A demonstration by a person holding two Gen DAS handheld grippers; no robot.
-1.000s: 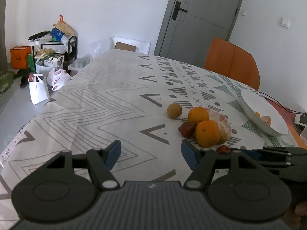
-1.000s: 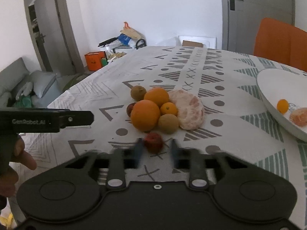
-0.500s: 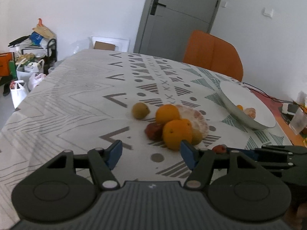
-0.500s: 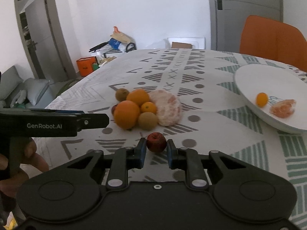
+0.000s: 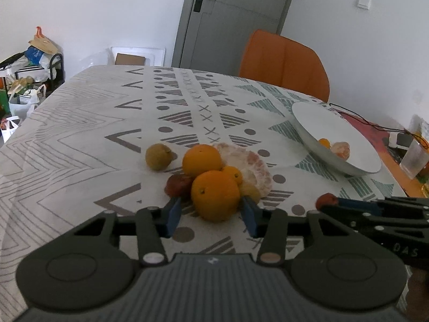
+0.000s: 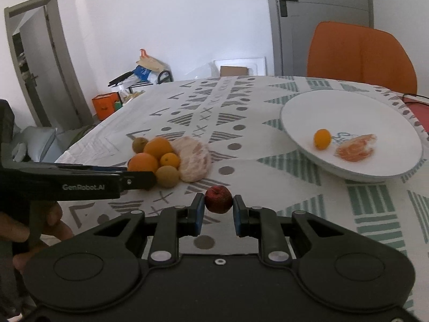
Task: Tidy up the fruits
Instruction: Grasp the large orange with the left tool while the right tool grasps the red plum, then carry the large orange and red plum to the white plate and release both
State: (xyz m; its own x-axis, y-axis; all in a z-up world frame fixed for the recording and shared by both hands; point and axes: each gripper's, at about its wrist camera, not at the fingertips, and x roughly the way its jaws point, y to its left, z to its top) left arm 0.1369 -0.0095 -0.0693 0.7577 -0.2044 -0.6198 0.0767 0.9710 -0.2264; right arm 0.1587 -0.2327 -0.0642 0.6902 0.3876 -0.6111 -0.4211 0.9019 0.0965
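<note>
- Nearest, the right gripper [image 6: 219,207] is seen clenched on a small dark-red fruit [image 6: 218,199], which is pinched between the blue pads and held above the patterned tablecloth [image 6: 268,196].
- Beside it, the left gripper [image 5: 211,216] is caught closing, its blue pads [image 5: 173,216] set either side of the front orange [image 5: 215,195]; contact with the peel cannot be confirmed, a slight gap showing on both sides.
- From the right wrist view, the left tool's dark body is seen reaching in from the left, held by a hand [image 6: 34,230].
- Behind the front orange the fruit pile is noted: a second orange [image 5: 202,160], a small mandarin [image 5: 232,175], a reddish-brown fruit [image 5: 178,185], a yellowish round fruit [image 5: 250,191] and a peeled pomelo [image 5: 250,166], all touching.
- A brownish-green fruit [image 5: 158,157] lies just apart, left of the pile.
- Farther right, a white plate [image 6: 348,112] is recorded, holding a small orange fruit [image 6: 322,139] and peeled segments [image 6: 355,150], near each other.
- Beyond the table, an orange chair [image 6: 359,53] and a grey door [image 5: 230,21] are visible.
</note>
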